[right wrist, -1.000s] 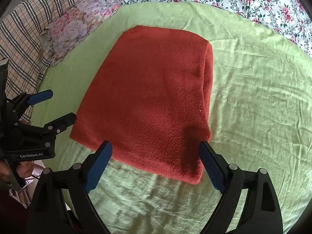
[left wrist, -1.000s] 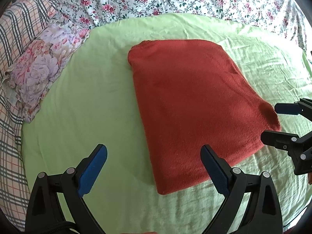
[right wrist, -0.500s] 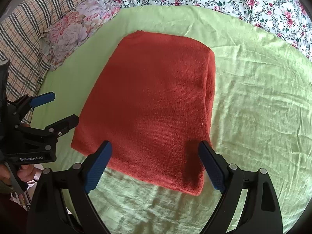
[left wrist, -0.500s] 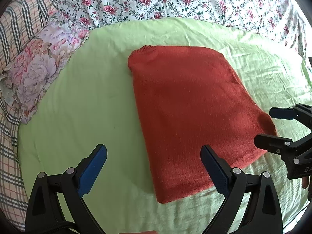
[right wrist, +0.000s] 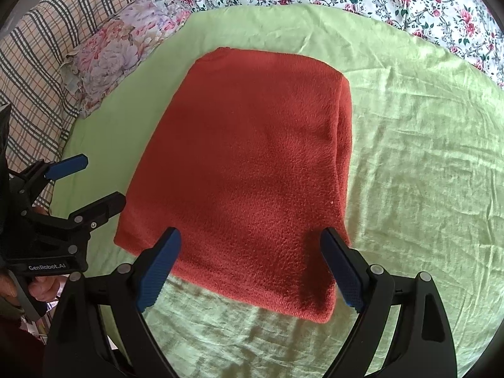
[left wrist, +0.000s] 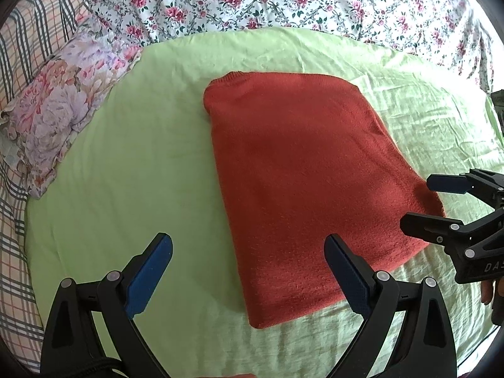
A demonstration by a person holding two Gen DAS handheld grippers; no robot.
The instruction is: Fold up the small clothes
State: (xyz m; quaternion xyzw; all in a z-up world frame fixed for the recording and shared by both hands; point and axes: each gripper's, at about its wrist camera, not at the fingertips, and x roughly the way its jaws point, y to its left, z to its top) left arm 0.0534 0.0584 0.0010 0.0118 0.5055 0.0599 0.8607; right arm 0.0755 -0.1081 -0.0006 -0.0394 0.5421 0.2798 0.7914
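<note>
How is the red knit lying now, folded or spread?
Folded: the red knit lies as a compact rectangle on the green sheet, doubled layers showing along its right edge.

Bright daylight, soft shadows, sharp focus, fisheye-warped dark edges.

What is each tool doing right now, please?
Left tool: open, holding nothing, above the green sheet.
Right tool: open, holding nothing, at the folded red sweater.

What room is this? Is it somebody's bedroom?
Probably a bedroom, on a bed: a green sheet is spread flat, a flowery pillow lies beside it, and a folded orange sweater rests on top.
</note>
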